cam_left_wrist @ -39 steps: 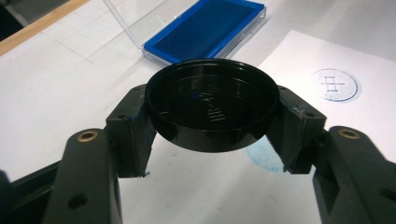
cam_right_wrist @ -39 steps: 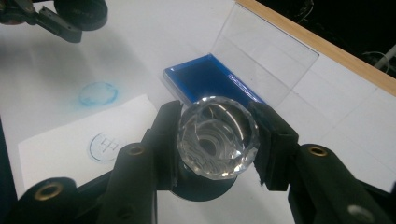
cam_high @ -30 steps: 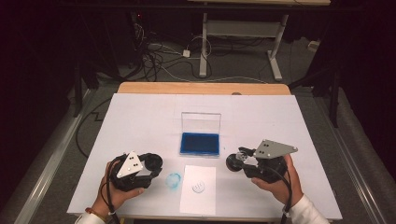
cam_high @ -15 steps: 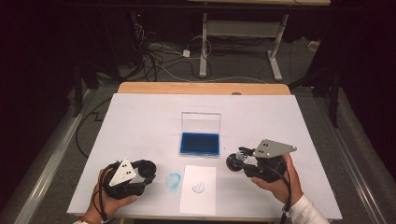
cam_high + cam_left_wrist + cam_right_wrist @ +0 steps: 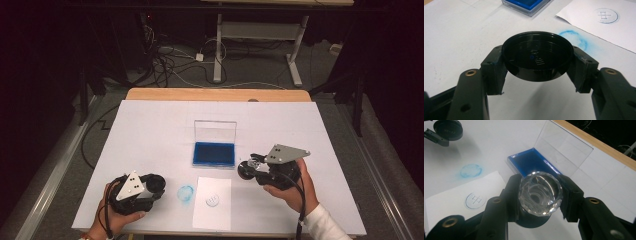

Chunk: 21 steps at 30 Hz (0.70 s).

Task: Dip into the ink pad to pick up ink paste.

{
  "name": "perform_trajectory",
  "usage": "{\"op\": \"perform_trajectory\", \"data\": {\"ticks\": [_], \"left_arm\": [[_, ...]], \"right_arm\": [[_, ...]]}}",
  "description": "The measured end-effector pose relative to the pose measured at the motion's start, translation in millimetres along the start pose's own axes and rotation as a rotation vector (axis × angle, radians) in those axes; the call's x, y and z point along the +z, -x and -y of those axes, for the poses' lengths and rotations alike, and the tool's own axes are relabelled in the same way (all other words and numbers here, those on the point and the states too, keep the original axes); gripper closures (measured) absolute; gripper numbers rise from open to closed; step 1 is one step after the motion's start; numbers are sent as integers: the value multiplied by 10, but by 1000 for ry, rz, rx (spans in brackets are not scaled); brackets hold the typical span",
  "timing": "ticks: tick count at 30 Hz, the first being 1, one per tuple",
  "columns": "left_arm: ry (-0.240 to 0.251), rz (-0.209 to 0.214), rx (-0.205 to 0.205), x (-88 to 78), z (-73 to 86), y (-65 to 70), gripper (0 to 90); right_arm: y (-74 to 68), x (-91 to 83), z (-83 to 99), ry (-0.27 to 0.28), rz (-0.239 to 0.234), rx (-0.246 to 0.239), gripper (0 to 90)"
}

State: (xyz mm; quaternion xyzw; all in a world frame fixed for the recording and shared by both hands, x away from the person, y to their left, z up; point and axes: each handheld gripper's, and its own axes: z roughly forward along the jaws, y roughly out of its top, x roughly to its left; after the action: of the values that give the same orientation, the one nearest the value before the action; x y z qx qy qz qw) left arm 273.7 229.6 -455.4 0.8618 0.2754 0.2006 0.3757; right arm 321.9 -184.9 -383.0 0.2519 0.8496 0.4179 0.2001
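One faceted clear-handled stamp (image 5: 540, 193)

The left hand (image 5: 117, 212) rests near the front left corner of the table, and its left gripper (image 5: 150, 184) points toward the right edge. Its jaws are closed, clamping a round black cap (image 5: 537, 56) from both sides. The right hand (image 5: 292, 187) stays nearer the front right part of the table. The right gripper (image 5: 248, 167) points toward the left edge, with jaws closed on a clear faceted stamp (image 5: 540, 193).
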Motion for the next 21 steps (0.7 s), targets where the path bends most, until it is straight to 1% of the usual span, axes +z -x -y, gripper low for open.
{"op": "perform_trajectory", "data": {"ticks": [2, 5, 9, 13, 21], "left_arm": [[2, -3, 0, -6, -9, -4, 368], [0, -6, 0, -3, -10, -5, 369], [0, -3, -6, 8, -5, -2, 368], [-1, -7, 0, 7, -17, 9, 368], [4, -10, -1, 0, -30, 26, 368]], "right_arm": [[5, 34, -26, -4, -5, -1, 575], [24, 75, -69, -6, 7, -5, 575], [57, 108, -150, -3, 7, -7, 575], [63, 107, -266, 6, 12, -25, 575], [52, 117, -444, -11, 7, -60, 575]]}}
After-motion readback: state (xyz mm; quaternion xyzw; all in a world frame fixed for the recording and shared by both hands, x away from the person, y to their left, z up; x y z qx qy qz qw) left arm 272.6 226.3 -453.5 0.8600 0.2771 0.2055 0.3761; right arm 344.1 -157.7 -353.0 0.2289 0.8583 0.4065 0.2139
